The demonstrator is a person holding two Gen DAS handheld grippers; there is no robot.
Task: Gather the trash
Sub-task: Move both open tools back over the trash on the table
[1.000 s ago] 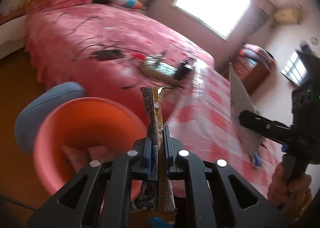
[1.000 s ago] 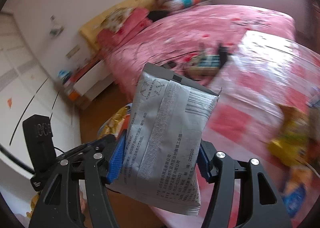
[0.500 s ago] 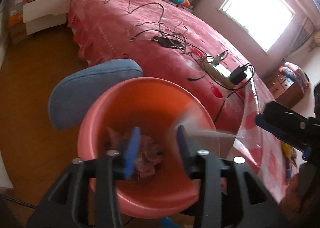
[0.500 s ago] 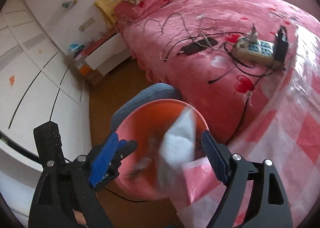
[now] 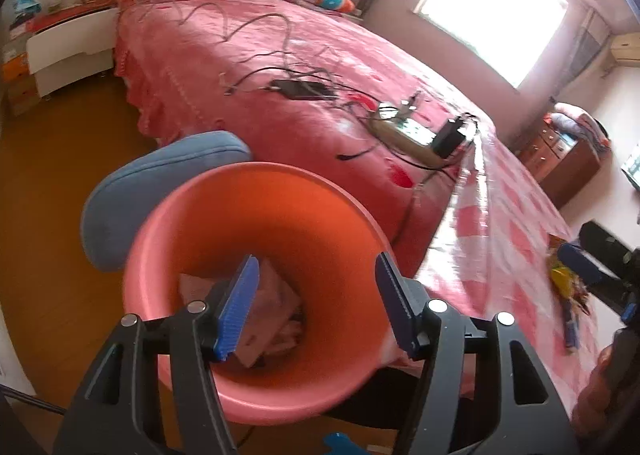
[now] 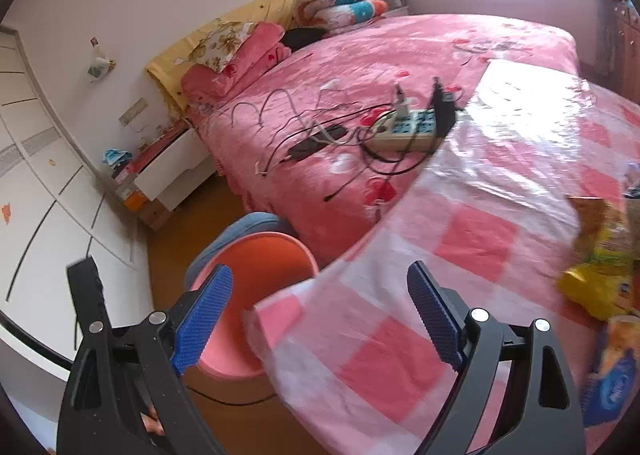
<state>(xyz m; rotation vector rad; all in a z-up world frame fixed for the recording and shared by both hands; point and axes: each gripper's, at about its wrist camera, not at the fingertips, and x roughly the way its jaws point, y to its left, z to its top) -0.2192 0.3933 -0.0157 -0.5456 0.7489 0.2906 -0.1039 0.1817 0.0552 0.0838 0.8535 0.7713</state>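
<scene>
- Far to the left, by the wall, a white bedside cabinet (image 6: 168, 171) stood on the wooden floor (image 5: 48, 183), with clutter piled on top of it.
- A blue cushioned seat (image 5: 160, 187) sat just behind the orange bin (image 5: 256, 239), the two touching or very nearly so; both stood on the floor right beside the edge of the bed (image 5: 248, 67).
- The left gripper (image 5: 316, 307) hovered over the mouth of the bin with its blue pads spread wide and nothing between them.
- Down in the bottom of the bin lay crumpled wrappers (image 5: 272, 311), pale pink and white, seen between the two fingers.
- On the pink bedspread, about the middle of the bed, a power strip (image 6: 408, 131) lay in a tangle of black and white cables (image 6: 320, 127), with a black adapter (image 6: 444, 111) plugged into it.
- The right gripper (image 6: 320, 315) was also spread and empty, held above the corner of a pink-and-white checked plastic sheet (image 6: 460, 239) that overhung the bed beside the bin.
- Further right on that sheet lay the remaining trash: a yellow snack bag (image 6: 600, 255) and, near it, a blue packet (image 6: 612, 387), both blurred at the edge of the view.
- In the left view the other gripper's dark body (image 5: 608, 259) showed at the far right, near those packets.
</scene>
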